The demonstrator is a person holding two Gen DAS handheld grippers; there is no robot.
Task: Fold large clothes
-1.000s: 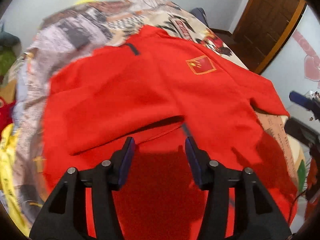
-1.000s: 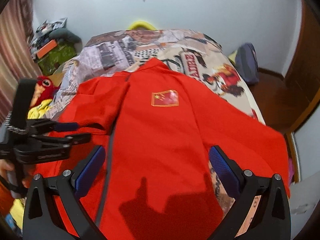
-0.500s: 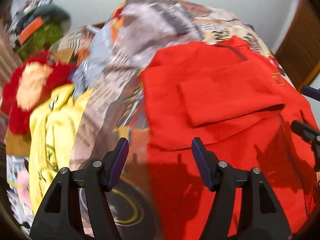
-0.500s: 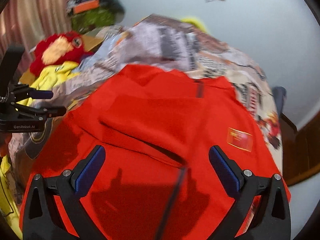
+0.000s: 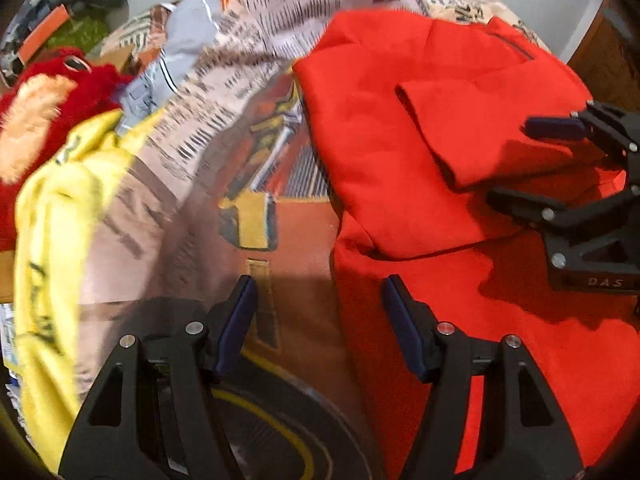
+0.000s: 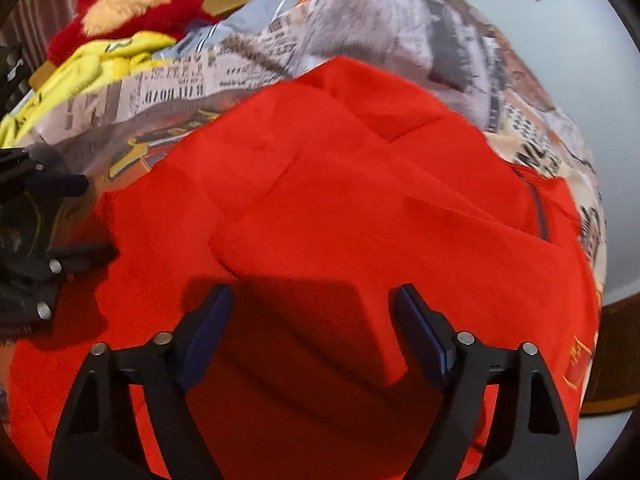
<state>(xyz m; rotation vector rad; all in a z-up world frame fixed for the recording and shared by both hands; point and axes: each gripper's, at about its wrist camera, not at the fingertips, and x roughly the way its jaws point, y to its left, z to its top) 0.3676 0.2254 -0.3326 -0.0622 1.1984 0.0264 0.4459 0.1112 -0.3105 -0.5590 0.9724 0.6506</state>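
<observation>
Left tool [image 5: 316,320] gaping over red jacket's [image 5: 440,168] left edge; right tool [image 6: 312,328] spread wide above its folded sleeve [image 6: 360,240], seemingly clear of cloth.

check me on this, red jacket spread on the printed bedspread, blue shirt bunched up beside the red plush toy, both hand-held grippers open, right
One thing is off: the shirt bunched beside the red plush toy is yellow, not blue, as the right wrist view shows. The rest holds: the red jacket lies spread on the printed bedspread, and both the left hand-held gripper and right hand-held gripper are open.
</observation>
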